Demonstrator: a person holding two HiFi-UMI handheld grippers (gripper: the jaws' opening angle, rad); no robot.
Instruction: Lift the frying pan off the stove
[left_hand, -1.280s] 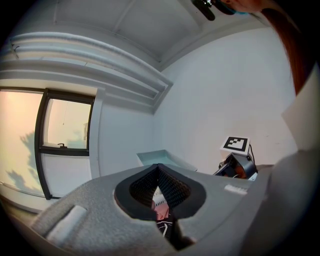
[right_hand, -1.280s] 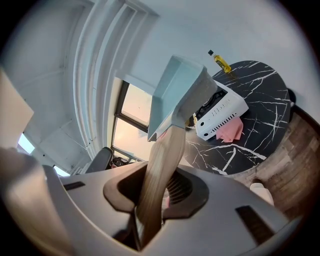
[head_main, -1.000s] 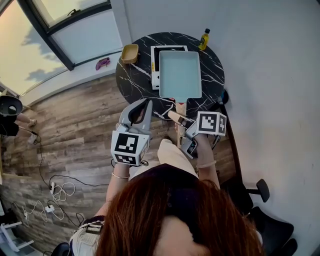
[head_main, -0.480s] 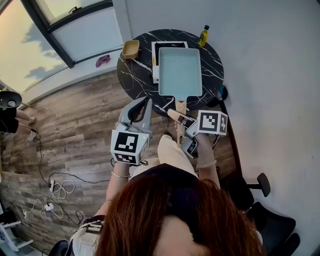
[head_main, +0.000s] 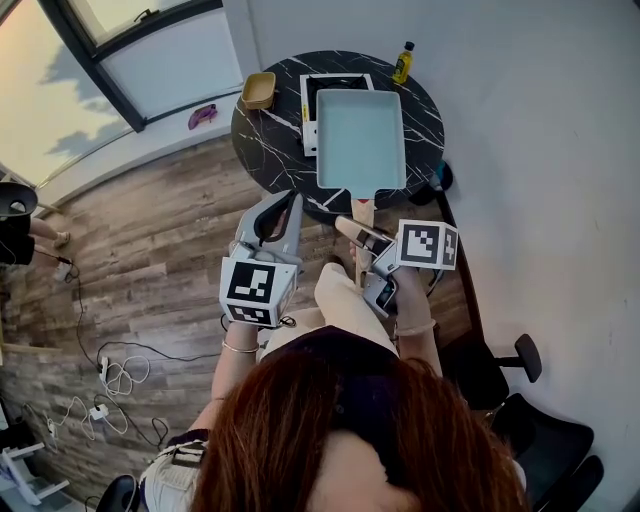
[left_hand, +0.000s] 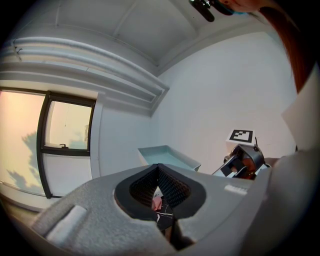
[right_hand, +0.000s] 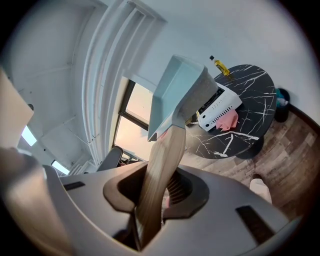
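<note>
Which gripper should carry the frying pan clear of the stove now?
Right. The right gripper is shut on the frying pan by its wooden handle, with the pan raised above the stove. The left gripper is shut on nothing, apart from the pan.

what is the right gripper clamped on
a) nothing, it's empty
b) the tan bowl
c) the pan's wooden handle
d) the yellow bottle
c: in the right gripper view, the right gripper has its jaws closed on the wooden handle of the light blue pan.
</note>
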